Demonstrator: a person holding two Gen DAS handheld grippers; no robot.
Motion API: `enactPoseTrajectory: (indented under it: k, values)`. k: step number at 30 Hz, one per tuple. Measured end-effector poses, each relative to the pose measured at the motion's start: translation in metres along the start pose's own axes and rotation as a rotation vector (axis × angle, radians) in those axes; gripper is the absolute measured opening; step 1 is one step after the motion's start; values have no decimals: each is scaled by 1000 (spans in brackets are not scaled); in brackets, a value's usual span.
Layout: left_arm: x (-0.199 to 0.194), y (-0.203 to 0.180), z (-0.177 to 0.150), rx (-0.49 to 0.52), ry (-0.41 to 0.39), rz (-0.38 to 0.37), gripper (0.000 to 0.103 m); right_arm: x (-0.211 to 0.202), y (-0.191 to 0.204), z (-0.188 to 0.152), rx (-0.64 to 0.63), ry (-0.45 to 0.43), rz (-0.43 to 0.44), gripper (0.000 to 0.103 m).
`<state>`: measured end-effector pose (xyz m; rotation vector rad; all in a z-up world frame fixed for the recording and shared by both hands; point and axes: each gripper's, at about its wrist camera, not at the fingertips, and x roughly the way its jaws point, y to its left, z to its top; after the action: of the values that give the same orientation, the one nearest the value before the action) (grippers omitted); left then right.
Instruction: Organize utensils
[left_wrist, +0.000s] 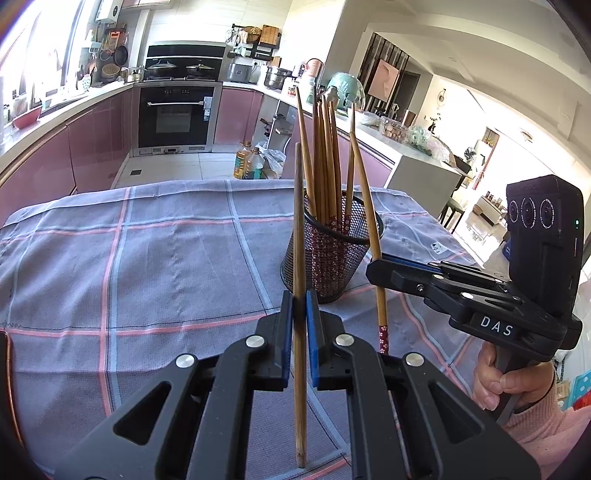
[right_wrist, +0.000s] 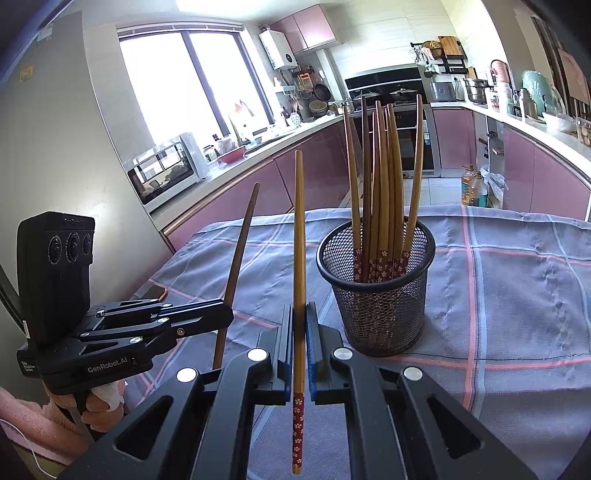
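two chopsticks are held off the table at once. the left black two-finger gripper (left_wrist: 299, 314) is clamped on a plain brown wooden chopstick (left_wrist: 298, 229), gripped near mid-length and standing almost upright, its lower end hanging close over the grey checked tablecloth with pink and blue lines (left_wrist: 147, 258). the right black two-finger gripper (right_wrist: 300, 325) is pinched shut on a bamboo chopstick with a red flowered end (right_wrist: 299, 258), red end down, narrow tip up. both are seen just beside the round black wire-mesh holder (right_wrist: 376, 295), neither above its mouth yet. inside the holder a bundle of bamboo chopsticks with red flowered ends (right_wrist: 384, 177) is already stood, decorated ends down, tips fanned upward.

the step in hand is judged to be dropping these last sticks into the holder. for that, each stick should be lifted until its lower end clears the rim, then carried over a free gap in the mouth, away from the leaning bundle. one gripper is best served at a time, so the two sticks are not crossed. the stick should be kept near vertical, lowered well inside the mesh, and only then let go, so that no bounce or tipping of the light holder is provoked. the red end is best sent down first, matching the rest.
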<state>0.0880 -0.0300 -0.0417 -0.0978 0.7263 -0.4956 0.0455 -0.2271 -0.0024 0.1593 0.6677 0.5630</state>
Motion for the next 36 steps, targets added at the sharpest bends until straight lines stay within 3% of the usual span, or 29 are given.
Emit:
enactPoseTrajectory:
  k: [36]
  values:
    - [-1, -6, 7, 12, -11, -1, 8, -3, -1, 4, 6, -18, 0, 6]
